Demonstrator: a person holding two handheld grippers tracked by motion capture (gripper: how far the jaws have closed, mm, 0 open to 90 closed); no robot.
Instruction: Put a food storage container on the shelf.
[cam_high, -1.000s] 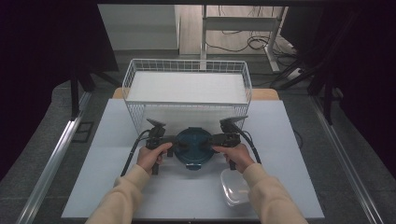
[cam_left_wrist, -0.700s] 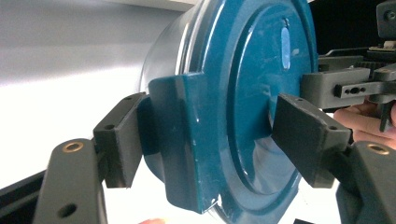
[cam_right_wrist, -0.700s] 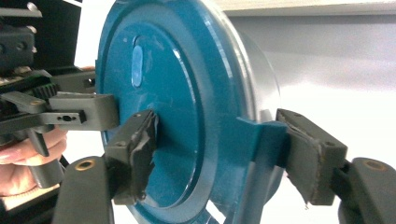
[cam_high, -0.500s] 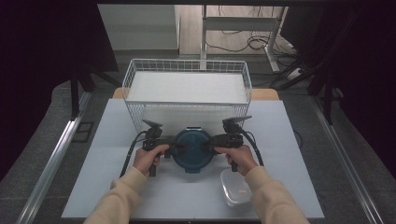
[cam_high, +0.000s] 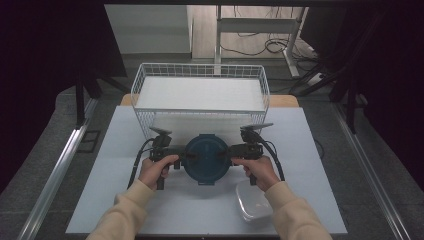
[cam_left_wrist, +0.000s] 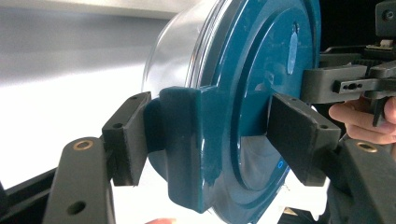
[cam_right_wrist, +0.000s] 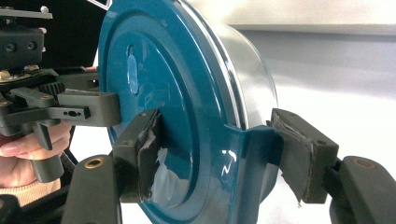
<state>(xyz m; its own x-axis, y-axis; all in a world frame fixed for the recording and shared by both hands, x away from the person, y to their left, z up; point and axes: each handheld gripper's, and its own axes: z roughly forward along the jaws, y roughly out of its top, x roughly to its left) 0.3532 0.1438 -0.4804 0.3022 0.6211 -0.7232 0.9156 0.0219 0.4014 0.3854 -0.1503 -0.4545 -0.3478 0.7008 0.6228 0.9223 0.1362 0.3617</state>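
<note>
Tongs grip one lidded tub (cam_high: 206, 159) between them: left gripper (cam_high: 176, 156) clamps its left latch, right gripper (cam_high: 234, 152) its right.

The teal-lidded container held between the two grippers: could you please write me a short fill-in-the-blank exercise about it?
1. The left gripper and right gripper grip the container by its ____ lid.
2. Beyond it stands a white wire ____.
3. The container's body is ____ plastic.
4. By the right forearm lies a clear, empty ____.

Answers: teal; basket; clear; tub
</note>
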